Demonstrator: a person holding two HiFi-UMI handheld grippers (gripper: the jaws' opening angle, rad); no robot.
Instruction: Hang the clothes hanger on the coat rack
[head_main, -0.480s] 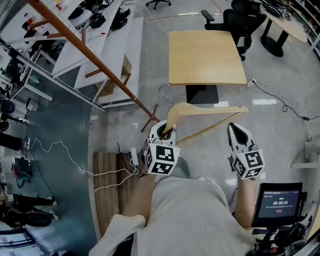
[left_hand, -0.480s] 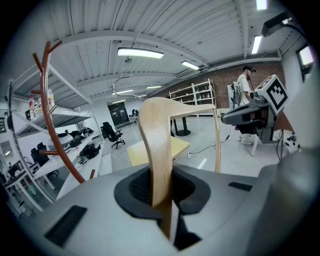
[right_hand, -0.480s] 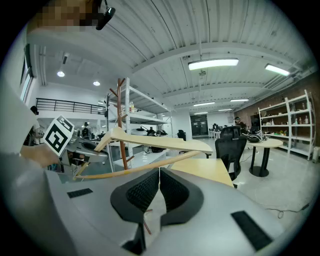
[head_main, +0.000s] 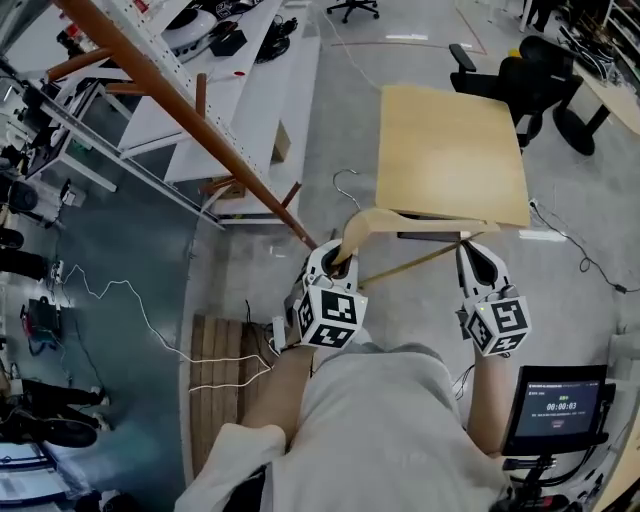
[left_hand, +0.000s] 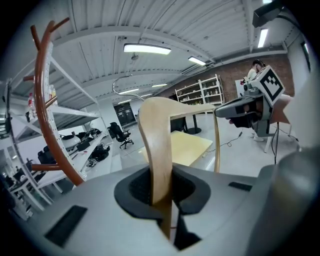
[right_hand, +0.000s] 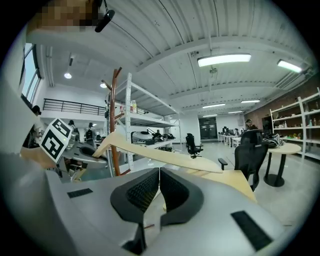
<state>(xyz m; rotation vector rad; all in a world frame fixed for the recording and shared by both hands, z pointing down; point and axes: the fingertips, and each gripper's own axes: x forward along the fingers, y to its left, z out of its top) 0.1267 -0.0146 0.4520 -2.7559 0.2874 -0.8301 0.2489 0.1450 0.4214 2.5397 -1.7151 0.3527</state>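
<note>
A light wooden clothes hanger (head_main: 400, 220) with a metal hook (head_main: 345, 180) is held out level in front of me. My left gripper (head_main: 338, 262) is shut on its left end, and in the left gripper view the wood (left_hand: 157, 145) stands upright between the pads. My right gripper (head_main: 478, 258) floats under the hanger's right tip, shut with nothing in its jaws (right_hand: 159, 187). In the right gripper view the hanger (right_hand: 165, 156) crosses just ahead. The reddish-brown coat rack (head_main: 200, 120) rises at the left, its pole and pegs also showing in the left gripper view (left_hand: 42, 115).
A square wooden table (head_main: 450, 150) stands straight ahead under the hanger. Black office chairs (head_main: 520, 75) are at the far right, white shelving (head_main: 230, 70) behind the rack. A wooden pallet (head_main: 215, 360) and loose cable lie at lower left; a small screen (head_main: 560, 405) at lower right.
Both grippers and the hanger have moved forward, so the hanger now overlaps the table's near edge. The left gripper's hold is unchanged and the right gripper stays shut and empty.
</note>
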